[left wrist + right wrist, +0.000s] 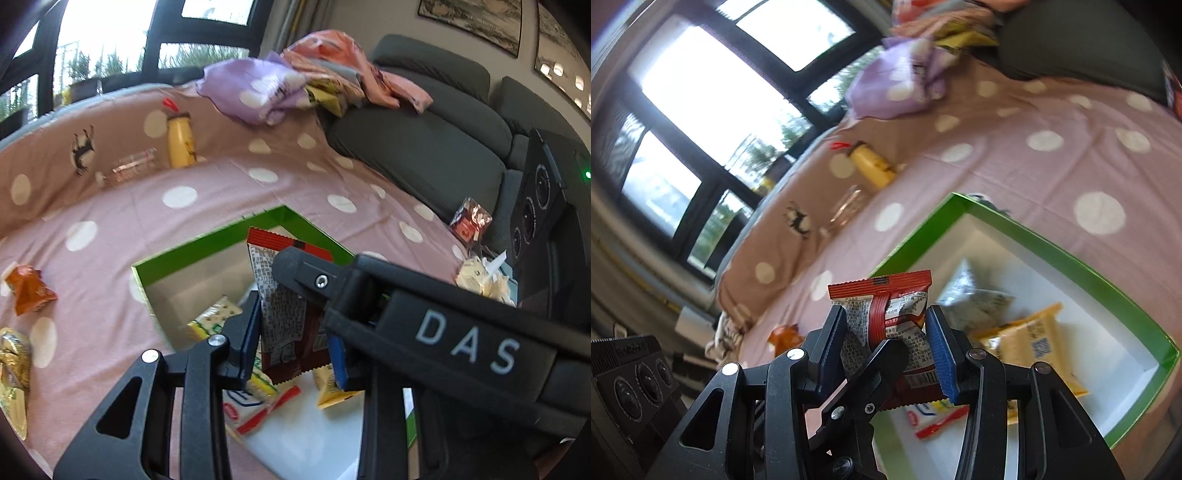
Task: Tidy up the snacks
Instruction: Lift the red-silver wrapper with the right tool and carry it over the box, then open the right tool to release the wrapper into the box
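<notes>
Both claws are clamped on one red snack packet [886, 325]: right claw [886, 343] at mid-body, left claw [295, 332] likewise, the packet standing upright above the green-rimmed box [1052, 254]. The packet is judged light, soft, crinkly and slippery (contents possibly crushable); the crimped seam is preferred for gripping. Other packets are seen on the dotted bedspread [221, 192].

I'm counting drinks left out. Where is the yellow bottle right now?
The yellow bottle stands outside the green box, far back on the dotted pink cover, upper left in the left wrist view, beside a clear bottle lying down.
</notes>
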The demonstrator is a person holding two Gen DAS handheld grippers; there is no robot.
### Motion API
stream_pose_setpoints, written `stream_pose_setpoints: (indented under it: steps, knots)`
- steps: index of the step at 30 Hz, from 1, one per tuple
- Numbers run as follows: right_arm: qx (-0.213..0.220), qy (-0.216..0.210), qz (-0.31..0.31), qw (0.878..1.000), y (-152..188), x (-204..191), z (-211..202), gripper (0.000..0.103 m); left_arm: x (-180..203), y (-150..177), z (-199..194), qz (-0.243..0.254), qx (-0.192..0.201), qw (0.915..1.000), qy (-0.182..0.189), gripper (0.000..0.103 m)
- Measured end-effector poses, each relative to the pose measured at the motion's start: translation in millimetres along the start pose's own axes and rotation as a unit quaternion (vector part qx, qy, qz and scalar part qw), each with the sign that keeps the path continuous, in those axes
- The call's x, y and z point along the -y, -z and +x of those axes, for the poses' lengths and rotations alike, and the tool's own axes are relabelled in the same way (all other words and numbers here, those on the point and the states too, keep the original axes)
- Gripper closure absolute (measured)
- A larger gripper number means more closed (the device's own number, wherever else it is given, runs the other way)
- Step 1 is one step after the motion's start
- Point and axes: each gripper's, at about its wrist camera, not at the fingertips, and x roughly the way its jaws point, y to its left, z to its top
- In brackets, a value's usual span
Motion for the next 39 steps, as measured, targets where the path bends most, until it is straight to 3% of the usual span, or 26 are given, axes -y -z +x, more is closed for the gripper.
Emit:
stream_pose_setpoints:
  steps: [16,28,39]
  knots:
    - [-0.068,0.054,0.057,0.995,1.0,36.2,21.5,0.055,6.8,5.8,43.3,-0.010,-0.099,0.9949,0.013,0.070]
    - [-0.098,0.077,0.074,0.989,2.5,47.0,39.1,0.055,-3.1,12.7,60.7,-0.042,-0.138,0.9894,0.017,0.070]
    - [-0.093,0.105,0.076,0.987,3.1,49.1,41.4,0.055,-6.1,13.5,69.1,-0.052,-0.155,0.9865,0.018,0.069]
